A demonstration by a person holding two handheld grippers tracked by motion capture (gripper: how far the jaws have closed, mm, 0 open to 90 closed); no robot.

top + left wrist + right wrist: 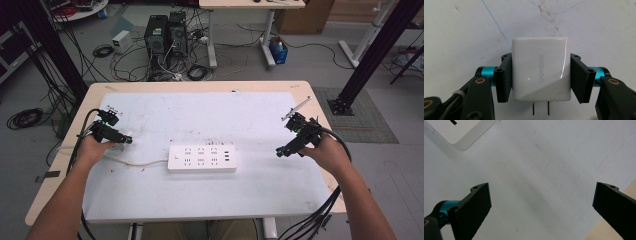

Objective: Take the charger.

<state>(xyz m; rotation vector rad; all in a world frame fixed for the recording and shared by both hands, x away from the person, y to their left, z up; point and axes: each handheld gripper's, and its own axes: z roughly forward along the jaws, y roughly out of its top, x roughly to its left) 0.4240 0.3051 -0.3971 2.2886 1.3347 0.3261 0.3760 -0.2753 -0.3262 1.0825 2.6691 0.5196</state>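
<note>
Left gripper (541, 75) is clamping white charger (541, 68) at table's left side; right gripper (541, 205) is waiting open. Grasp step seems finished; next, prongs probably need aligning with power strip (202, 158) sockets

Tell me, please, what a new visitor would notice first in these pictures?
Probably the white charger, gripped on both sides by the left gripper at the left side of the table, with its two prongs pointing back toward the gripper. Next comes the white power strip, lying flat near the middle of the white mat. The right gripper hangs open with nothing between its jaws, above the mat's right side.
</note>
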